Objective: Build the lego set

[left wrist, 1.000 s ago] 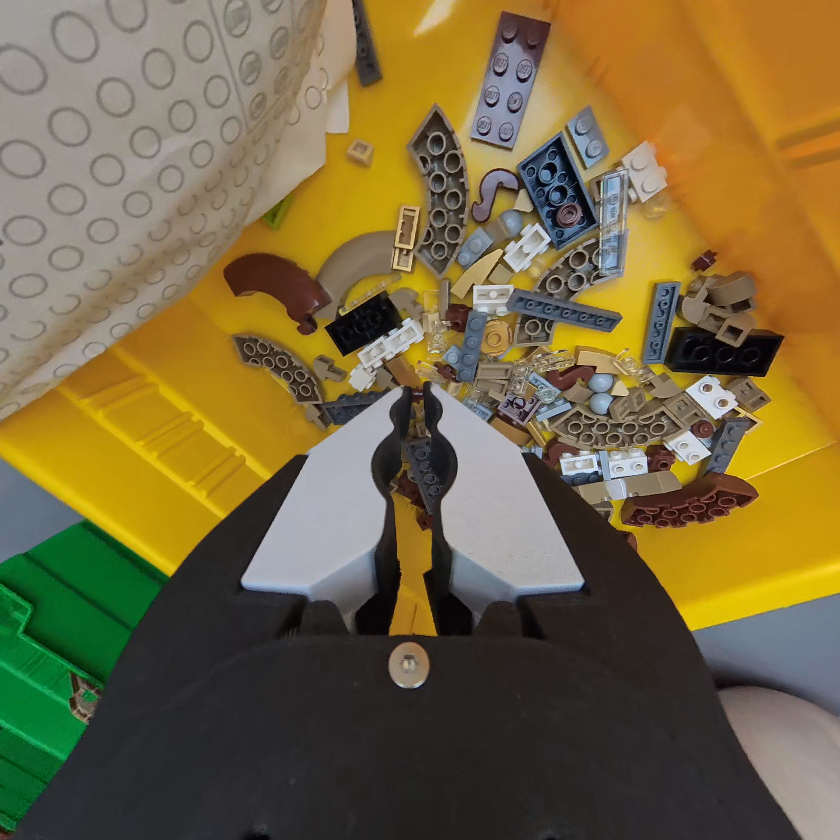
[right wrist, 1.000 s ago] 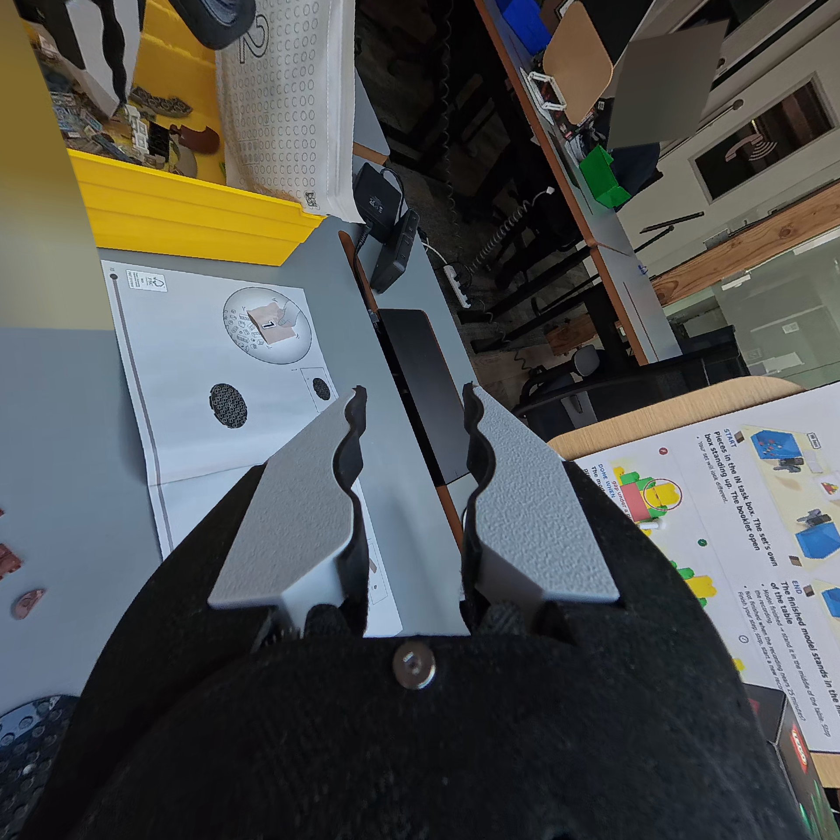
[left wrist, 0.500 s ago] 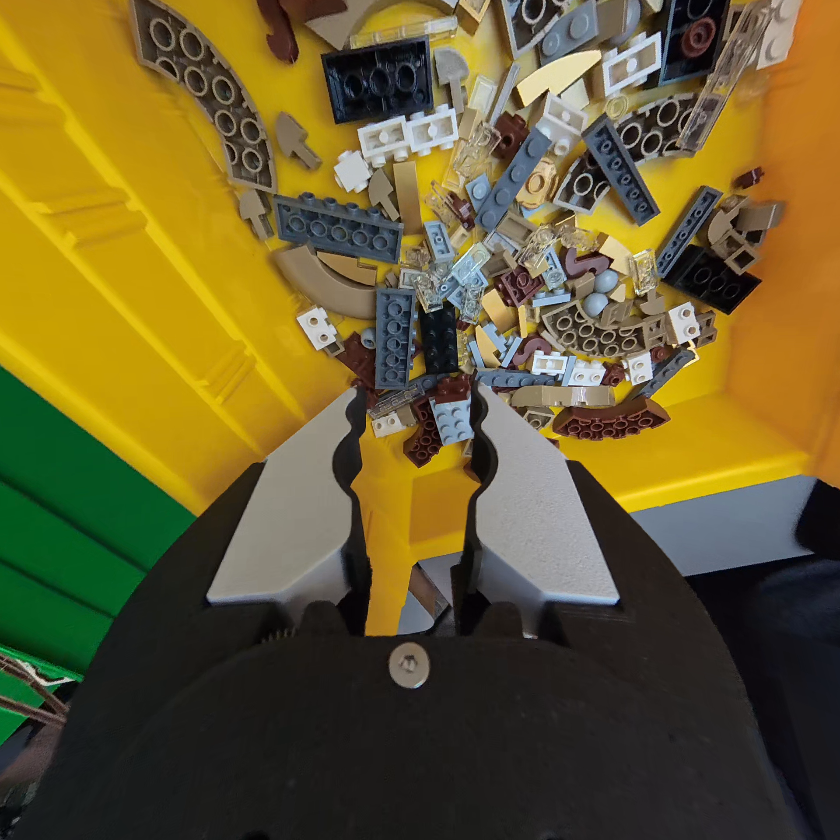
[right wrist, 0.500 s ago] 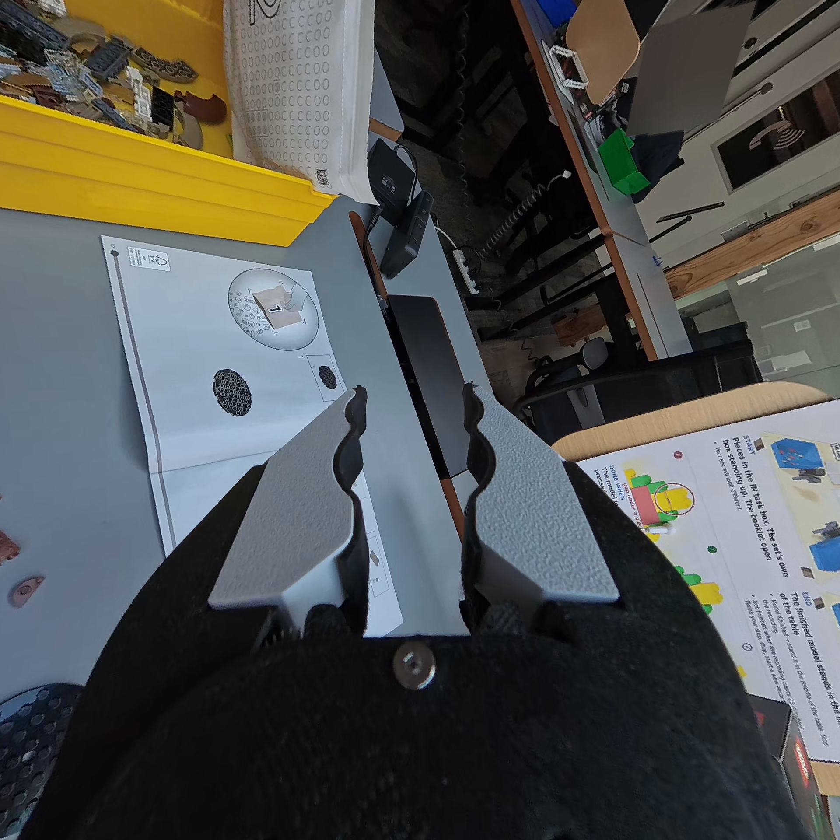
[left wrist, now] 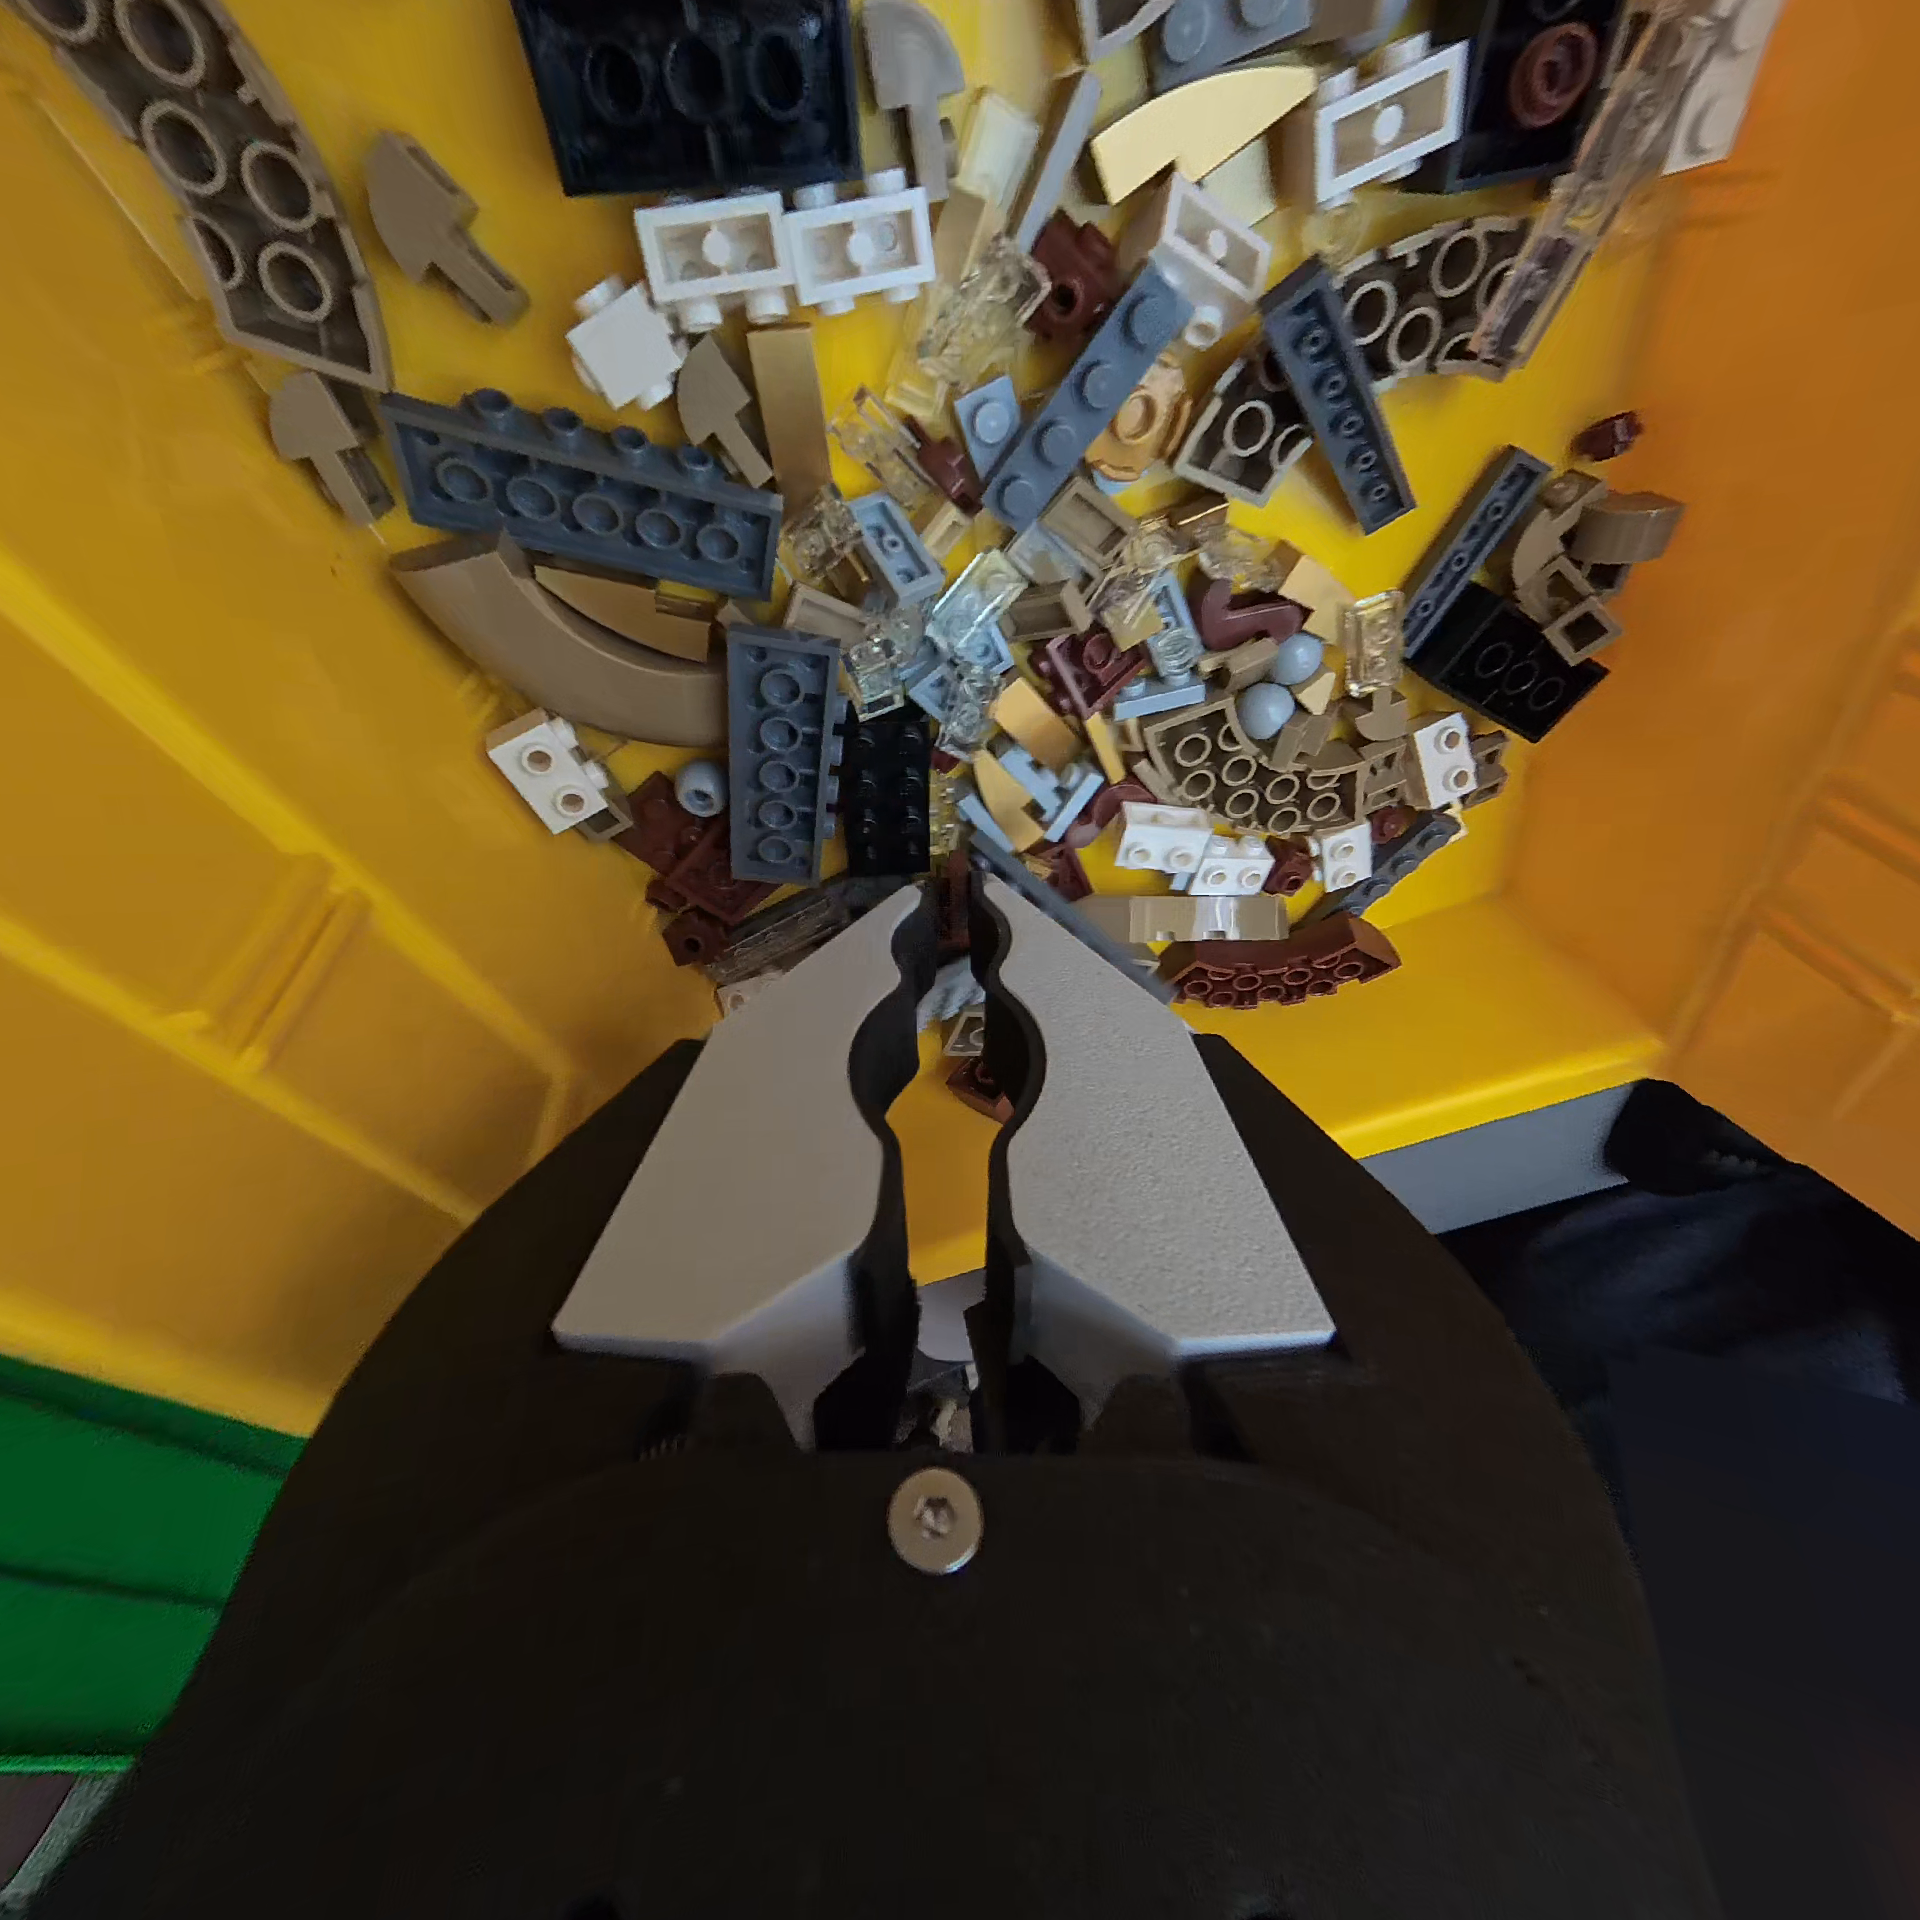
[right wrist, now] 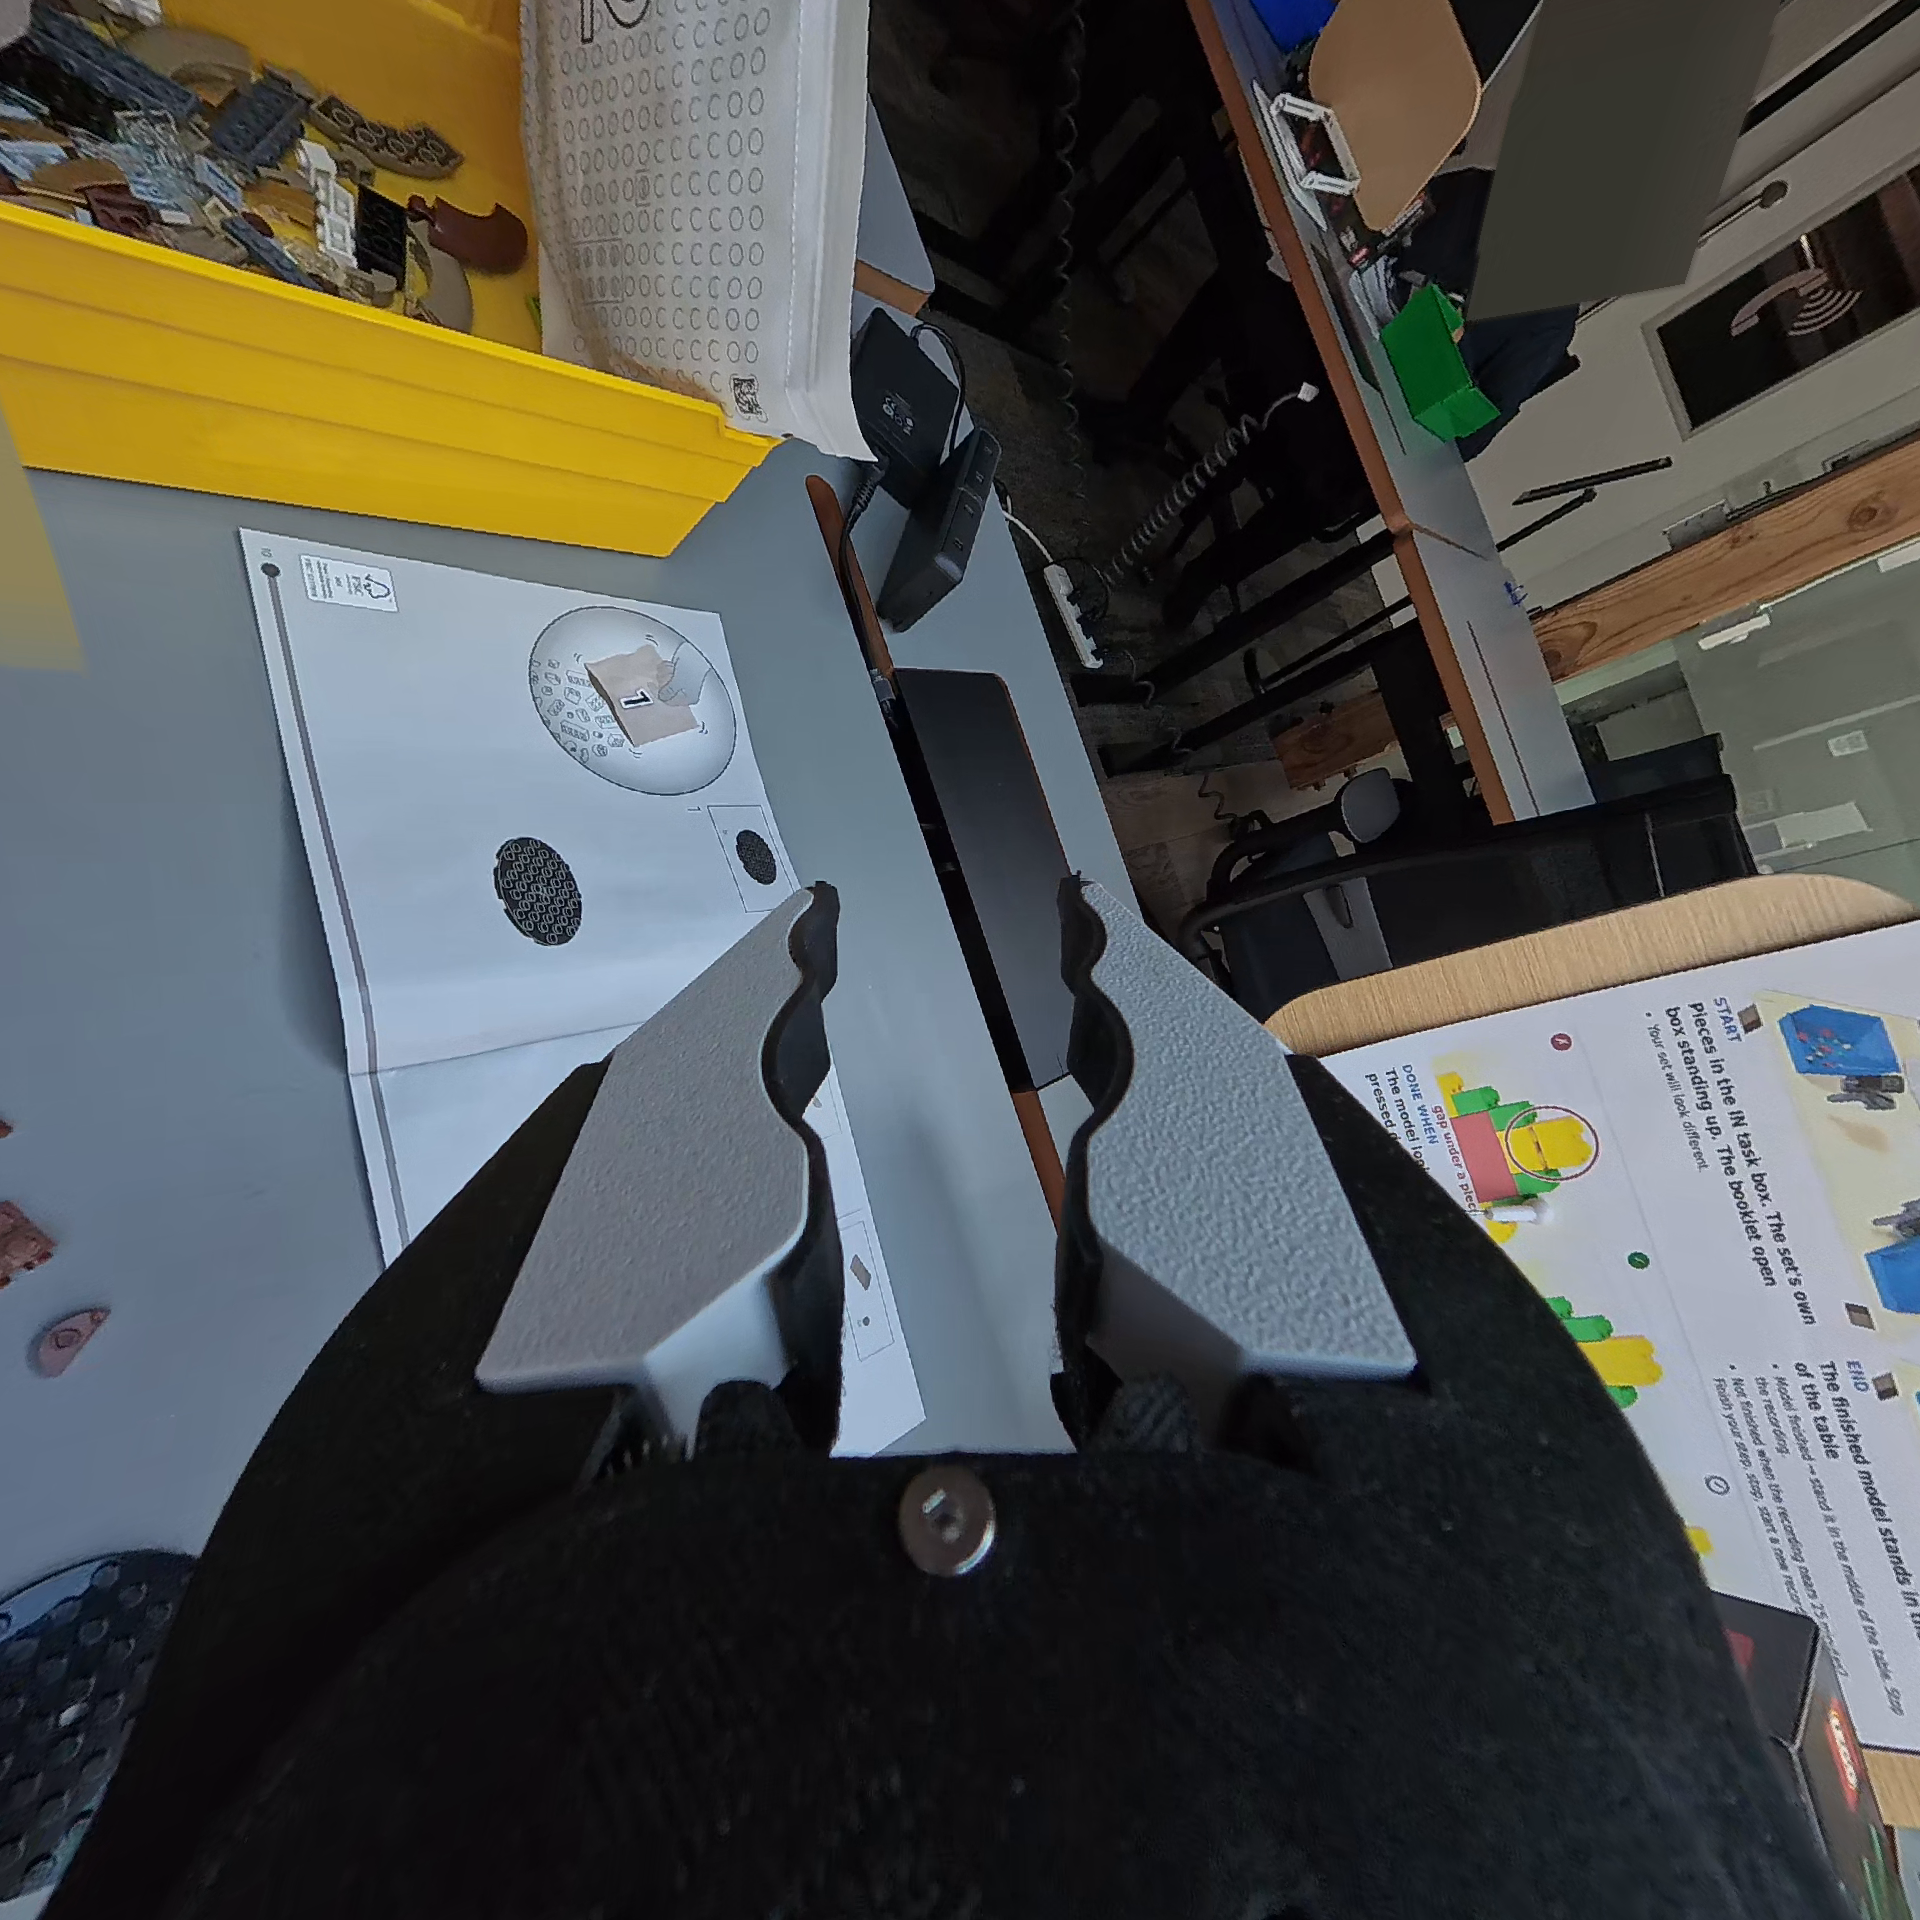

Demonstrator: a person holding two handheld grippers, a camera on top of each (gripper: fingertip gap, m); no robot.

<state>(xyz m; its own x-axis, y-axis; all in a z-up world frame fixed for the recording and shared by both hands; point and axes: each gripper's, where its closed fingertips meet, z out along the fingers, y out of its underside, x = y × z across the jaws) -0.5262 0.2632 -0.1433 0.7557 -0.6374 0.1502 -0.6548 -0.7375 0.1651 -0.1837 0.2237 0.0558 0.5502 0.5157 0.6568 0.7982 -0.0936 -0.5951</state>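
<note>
Left tool (left wrist: 951, 904) nearly closed amid brick pile (left wrist: 1039, 623) — right tool (right wrist: 945, 899) agape, empty

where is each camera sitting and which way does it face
Left wrist view: sits on the left claw, looking down into the yellow bin of loose lego pieces; its two fingers nearly meet at the pile's near edge.
Right wrist view: sits on the right claw, looking along the grey table over the instruction booklet; its fingers stand apart, empty.
Shared: the yellow bin and its pieces appear in both.
</note>
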